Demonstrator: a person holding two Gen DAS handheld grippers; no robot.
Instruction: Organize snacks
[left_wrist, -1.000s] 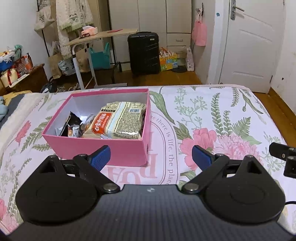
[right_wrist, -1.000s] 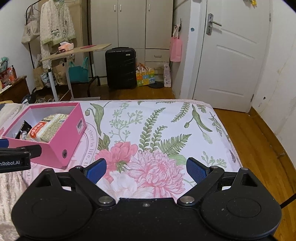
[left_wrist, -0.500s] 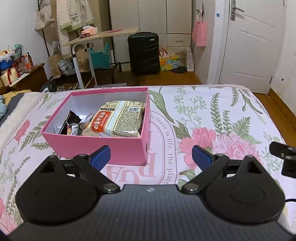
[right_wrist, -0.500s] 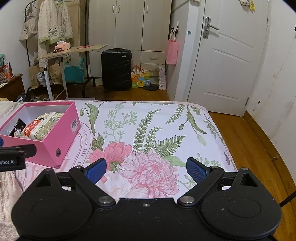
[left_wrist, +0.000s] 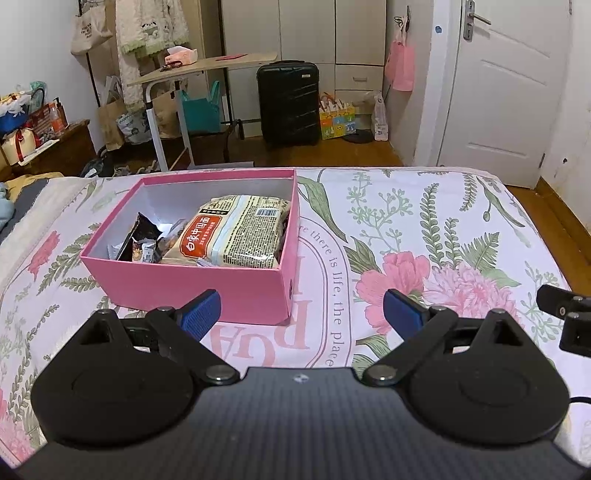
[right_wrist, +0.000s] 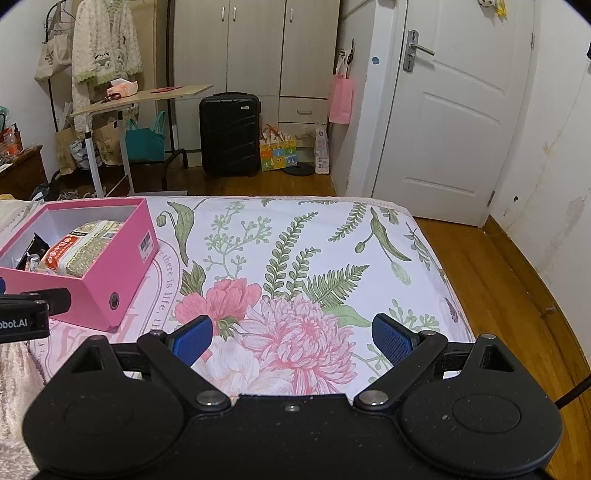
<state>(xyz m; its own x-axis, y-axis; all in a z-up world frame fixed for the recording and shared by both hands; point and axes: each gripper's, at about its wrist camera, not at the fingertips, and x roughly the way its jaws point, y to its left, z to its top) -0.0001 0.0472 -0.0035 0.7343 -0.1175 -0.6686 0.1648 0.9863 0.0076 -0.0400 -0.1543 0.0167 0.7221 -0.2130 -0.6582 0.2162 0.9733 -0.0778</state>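
While both pairs of tongs hover over a bed with a floral cover, neither carries anything. The left tongs are spread wide, blue pads apart, with only the cover and the near wall of a pink box showing between them. The right tongs are spread just as wide above a printed pink flower, nothing between them.

The box sits open on the bed, just beyond the left tongs. Inside, a large noodle pack lies tilted against the right wall, with a dark wrapper and smaller packets to its left. No loose snack shows on the cover in either view, so the sorting looks close to finished, or the next item lies out of sight.

To do this step well, the hands should probably look for any remaining snack before reaching. If the noodle pack needs straightening, the left tongs are better placed. They should pinch its near edge lightly, since the pack would crush easily.

From the left wrist, the box contents are seen nearly head on, with the pack's label and the small packets distinct. From the right wrist, the box appears at the far left, showing a barcode sticker and a round eyelet on its outer walls, plus the bare right half of the bed and wooden floor.
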